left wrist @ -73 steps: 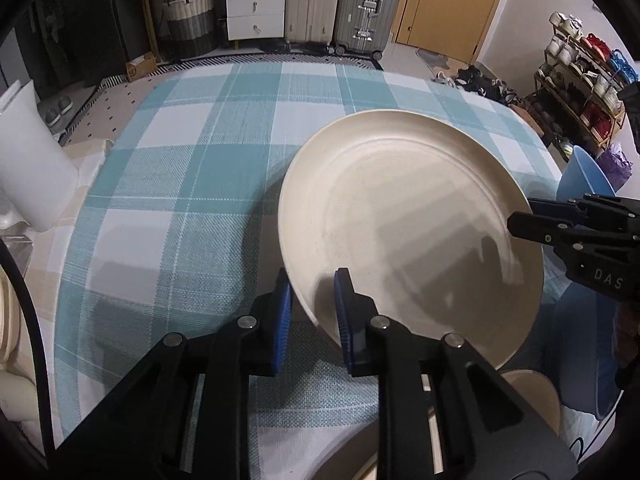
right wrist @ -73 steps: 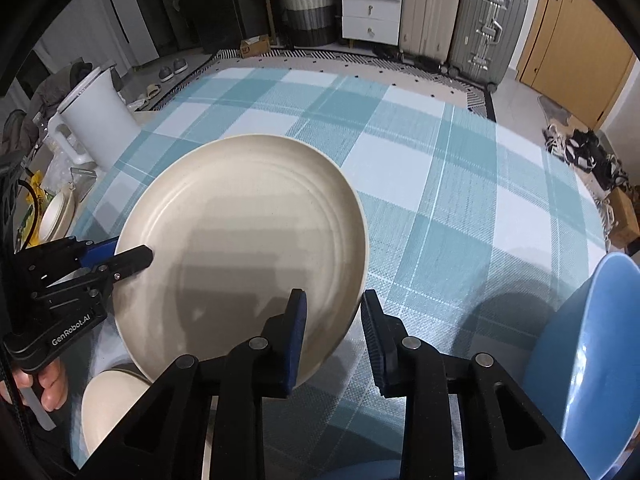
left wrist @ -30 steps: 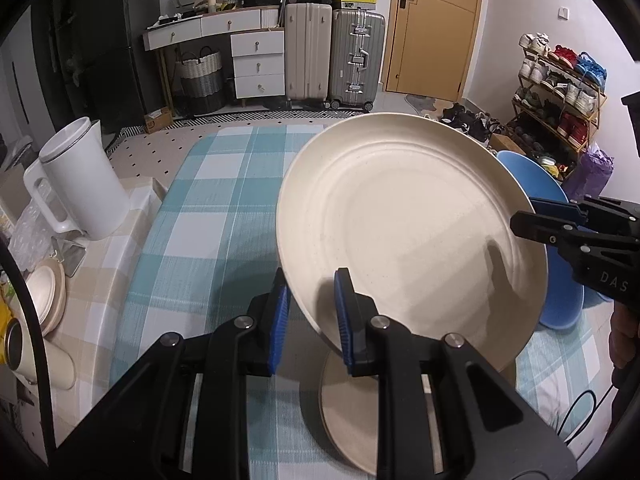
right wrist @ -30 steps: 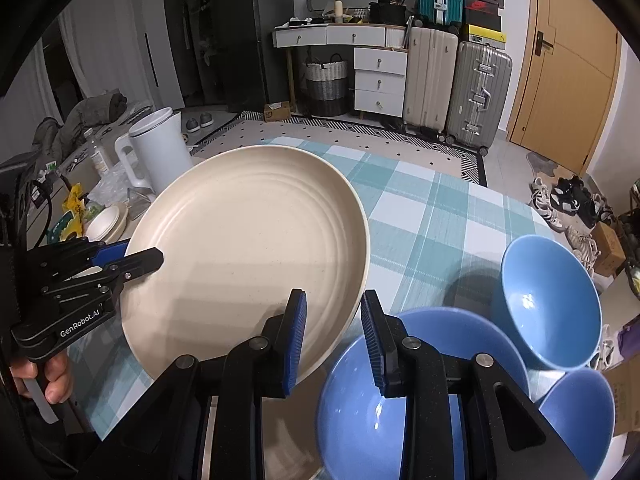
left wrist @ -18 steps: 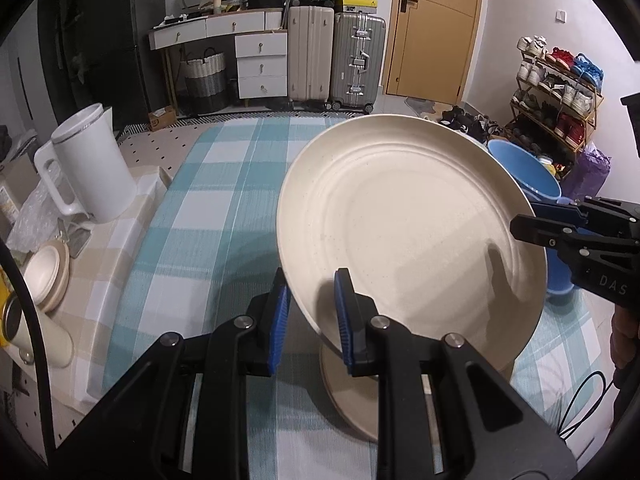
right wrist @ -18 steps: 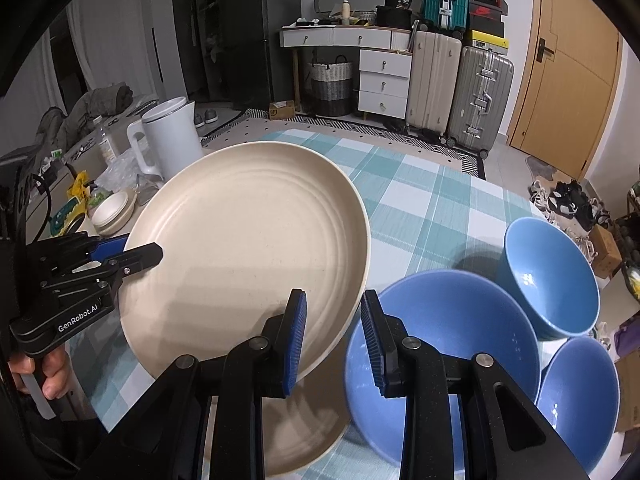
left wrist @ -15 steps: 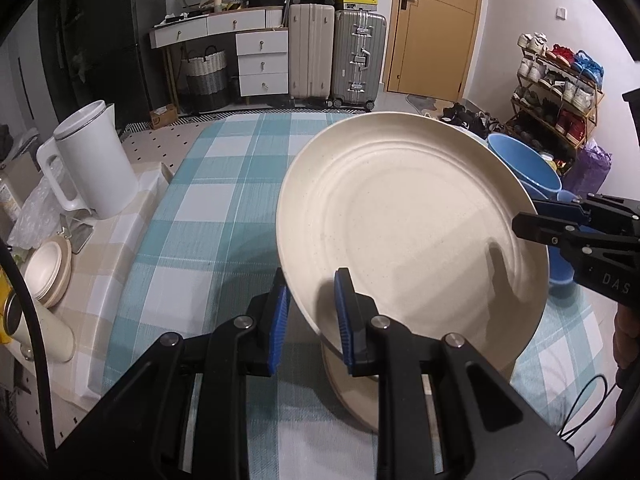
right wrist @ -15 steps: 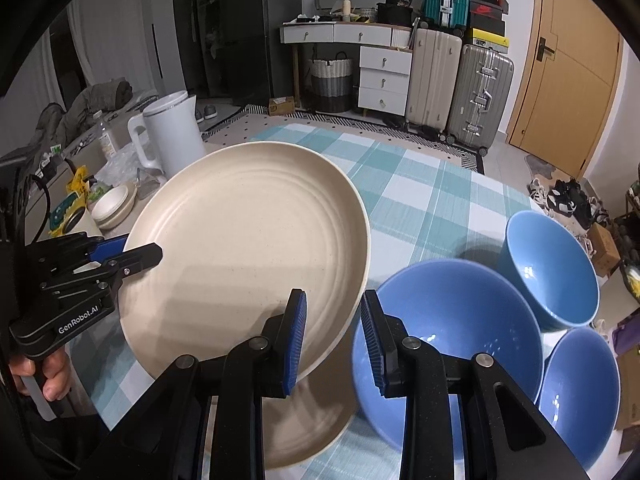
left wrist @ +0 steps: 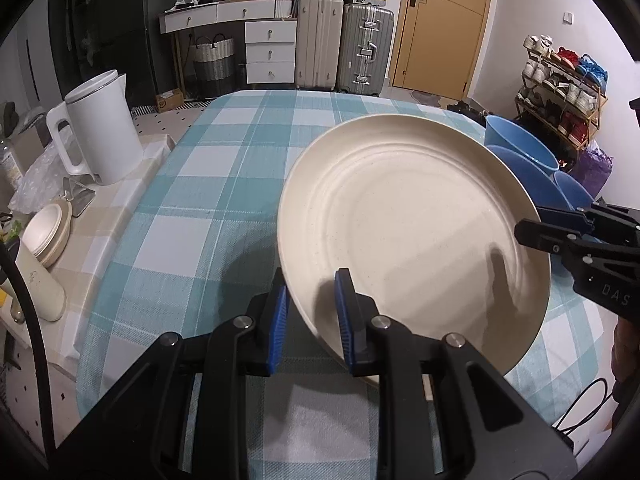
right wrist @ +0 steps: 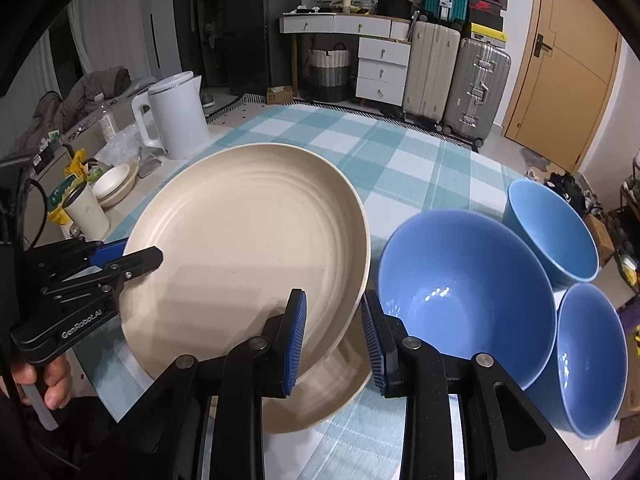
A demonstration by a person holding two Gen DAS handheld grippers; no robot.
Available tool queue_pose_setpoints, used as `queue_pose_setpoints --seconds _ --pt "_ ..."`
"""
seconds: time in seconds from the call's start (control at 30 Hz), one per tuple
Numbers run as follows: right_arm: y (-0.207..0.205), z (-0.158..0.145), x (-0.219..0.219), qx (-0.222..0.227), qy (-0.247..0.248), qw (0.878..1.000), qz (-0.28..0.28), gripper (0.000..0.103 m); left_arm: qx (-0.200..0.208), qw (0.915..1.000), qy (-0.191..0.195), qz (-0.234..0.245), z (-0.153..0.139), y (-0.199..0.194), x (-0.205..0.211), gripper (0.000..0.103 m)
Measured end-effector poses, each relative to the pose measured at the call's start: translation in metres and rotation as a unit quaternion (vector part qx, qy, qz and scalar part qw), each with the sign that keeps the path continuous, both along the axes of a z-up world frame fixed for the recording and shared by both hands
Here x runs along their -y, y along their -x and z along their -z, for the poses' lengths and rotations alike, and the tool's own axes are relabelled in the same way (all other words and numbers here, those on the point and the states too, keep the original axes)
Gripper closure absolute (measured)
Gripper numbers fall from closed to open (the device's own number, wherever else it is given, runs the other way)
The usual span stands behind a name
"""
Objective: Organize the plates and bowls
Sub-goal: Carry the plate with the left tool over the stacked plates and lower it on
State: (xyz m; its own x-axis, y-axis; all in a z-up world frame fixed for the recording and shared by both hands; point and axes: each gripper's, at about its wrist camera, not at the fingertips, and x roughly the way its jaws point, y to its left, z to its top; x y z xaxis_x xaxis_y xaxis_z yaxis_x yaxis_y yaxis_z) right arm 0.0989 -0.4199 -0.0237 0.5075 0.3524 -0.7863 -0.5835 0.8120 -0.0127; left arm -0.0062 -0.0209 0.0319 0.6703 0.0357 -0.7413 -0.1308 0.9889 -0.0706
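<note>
1. Here, the table [left wrist: 240,152] wears a teal-and-white checked cloth; beyond it stand suitcases [left wrist: 344,40], white drawers [left wrist: 270,52], a wooden door [left wrist: 440,20] and a shoe rack [left wrist: 560,80].
2. A white kettle [left wrist: 100,132] sits on a beige-checked side surface at the left, near a small stack of cream dishes [left wrist: 46,234] and a pale cup [right wrist: 86,210].
3. The left tongs [left wrist: 310,316] and the right tongs [right wrist: 332,336] each clamp an opposite edge of the large cream plate [right wrist: 248,248], held tilted above the cloth.
4. Under it lies a second cream plate [right wrist: 332,396] on the table, just beside the blue bowls.
5. Compared with a second ago, more tablecloth shows ahead of the left camera and the lower plate is nearly hidden there (the carried plate now covers it); the right view now shows all the bowls fully.
6. Count: two cream plates and three blue bowls, namely a large one [right wrist: 464,296], a far one [right wrist: 552,232] and a near right one [right wrist: 588,356].
</note>
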Motion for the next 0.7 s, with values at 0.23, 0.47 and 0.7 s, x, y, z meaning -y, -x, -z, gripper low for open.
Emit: queue_pose_setpoints --seconds 0.23,0.47,0.7 --pt "0.011 0.008 -0.004 -0.005 0.008 1.000 0.008 0.073 -0.011 0.9999 0.005 0.006 0.013 0.005 -0.001 0.084" --pt "0.016 0.015 -0.003 -0.008 0.016 1.000 0.016 0.073 -0.018 0.9997 0.008 0.013 0.023 0.006 0.000 0.084" --pt "0.020 0.020 0.001 -0.014 0.020 0.999 0.021 0.073 -0.025 0.9995 -0.005 0.017 0.029 0.001 0.004 0.083"
